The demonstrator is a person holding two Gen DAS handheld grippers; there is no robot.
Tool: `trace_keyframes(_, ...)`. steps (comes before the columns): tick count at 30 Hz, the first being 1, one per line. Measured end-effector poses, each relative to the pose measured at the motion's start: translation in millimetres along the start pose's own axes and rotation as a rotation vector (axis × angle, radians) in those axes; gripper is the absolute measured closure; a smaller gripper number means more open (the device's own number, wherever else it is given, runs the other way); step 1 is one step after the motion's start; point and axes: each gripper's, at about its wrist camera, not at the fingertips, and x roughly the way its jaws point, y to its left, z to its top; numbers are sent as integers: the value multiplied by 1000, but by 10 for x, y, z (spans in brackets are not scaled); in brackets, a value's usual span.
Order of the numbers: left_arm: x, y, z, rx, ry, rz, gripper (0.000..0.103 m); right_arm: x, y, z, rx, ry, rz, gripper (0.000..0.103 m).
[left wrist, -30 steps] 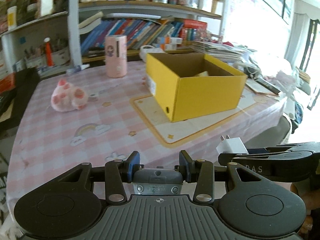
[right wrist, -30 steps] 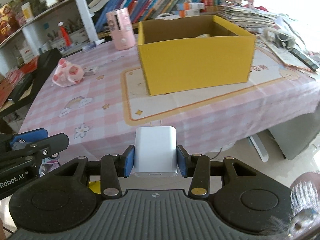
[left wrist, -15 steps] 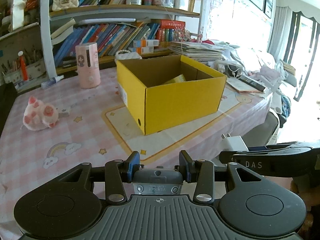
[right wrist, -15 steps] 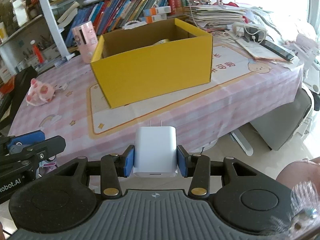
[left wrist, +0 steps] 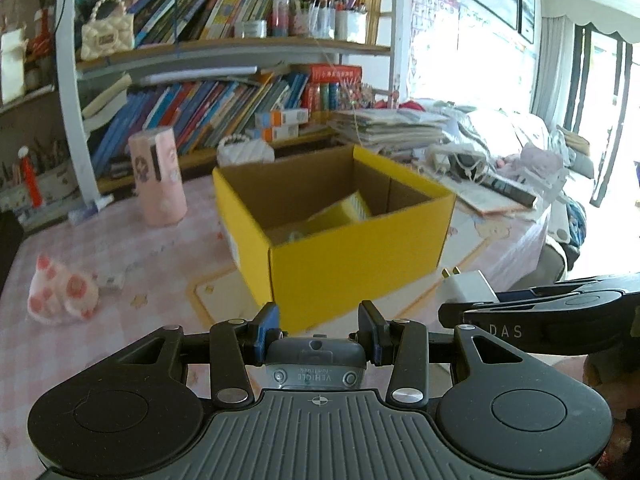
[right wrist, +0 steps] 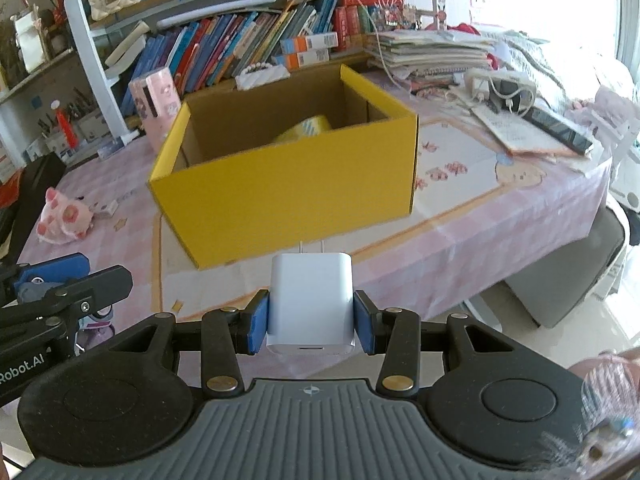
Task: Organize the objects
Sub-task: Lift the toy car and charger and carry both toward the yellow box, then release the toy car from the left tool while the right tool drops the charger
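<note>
Change: both grippers have come closer to the box since a second ago, so it fills more of each view and its inside shows; the charger has stayed clamped the same way.
Table: pink checked tablecloth (right wrist: 472, 240) with a cream mat under the box, in front of full bookshelves.
Box: open yellow cardboard box (right wrist: 288, 200) (left wrist: 360, 256) standing on the mat, flaps up, with a yellow roll of tape (right wrist: 306, 128) leaning against its far inner wall.
Tumbler: tall pink cylinder with a sticker (left wrist: 158, 176), upright on the table to the left of and behind the box, apart from it.
Plush: pink and white soft toy (left wrist: 60, 296) lying on the cloth, well left of the box.
Right gripper: (right wrist: 311, 322) blue pads pressed against both sides of the white plug-in charger block (right wrist: 311, 304), held in the air on the near side of the box, its two prongs pointing at the box's front wall.
Left gripper: (left wrist: 318, 330) jaws parted with nothing between them, level with the right one and to its left, aimed at the box's near corner.
</note>
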Motion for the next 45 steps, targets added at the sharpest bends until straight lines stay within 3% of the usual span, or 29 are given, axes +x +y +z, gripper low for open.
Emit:
trace_keyframes(11,413,-235,506,35,-97,33,61,101,-261,698,-70,-190,9,62)
trace_keyframes(17,662,-339,743,45,-121,76,61,291,-358,1022,-142,-236,46,62)
trace_keyframes(24,1023,-359,826,16,-62,133,61,629,-429,1230,-206,-221,106,62)
trace_keyframes(37,1461,-242,820,-36,25,217,61,1330,-443,1335,-320,-47,200,62)
trace_keyframes(45,1639,-145,757,-95,110,224,61,1448,-345,1322,-457,-50,193,62)
